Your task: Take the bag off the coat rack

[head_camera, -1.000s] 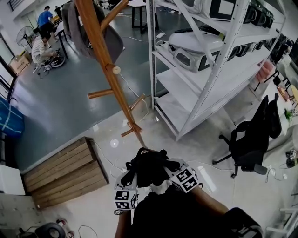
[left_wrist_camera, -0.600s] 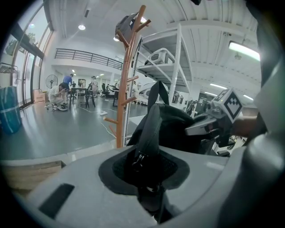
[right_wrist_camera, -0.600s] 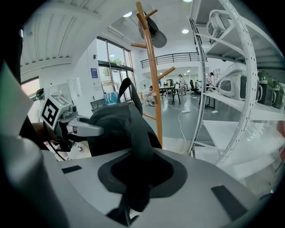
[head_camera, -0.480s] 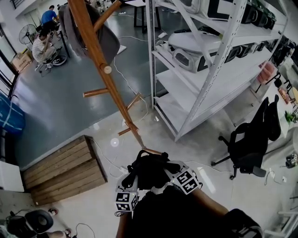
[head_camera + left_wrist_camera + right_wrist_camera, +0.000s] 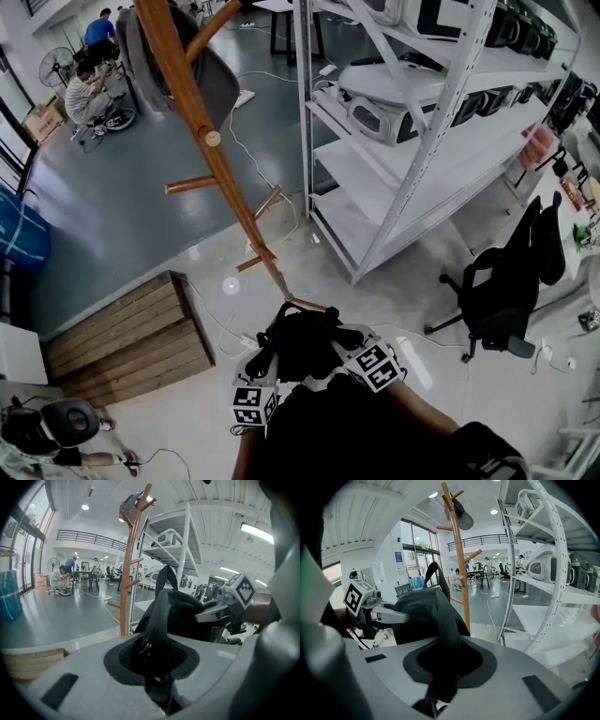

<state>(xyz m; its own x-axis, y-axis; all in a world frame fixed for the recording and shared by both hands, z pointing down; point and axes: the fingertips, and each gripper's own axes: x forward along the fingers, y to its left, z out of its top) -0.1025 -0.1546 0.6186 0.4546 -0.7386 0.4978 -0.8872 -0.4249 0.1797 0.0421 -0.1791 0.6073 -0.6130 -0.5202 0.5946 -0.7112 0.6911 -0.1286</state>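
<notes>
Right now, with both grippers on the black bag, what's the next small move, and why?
Probably lower the bag away from the coat rack, both grips unchanged. The left gripper and right gripper are each shut on it, and it hangs clear of the rack's pegs, near its base.

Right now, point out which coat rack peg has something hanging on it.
One at the very top of the coat rack: a grey item hangs from it. The pegs lower down the pole all stick out bare.
</notes>
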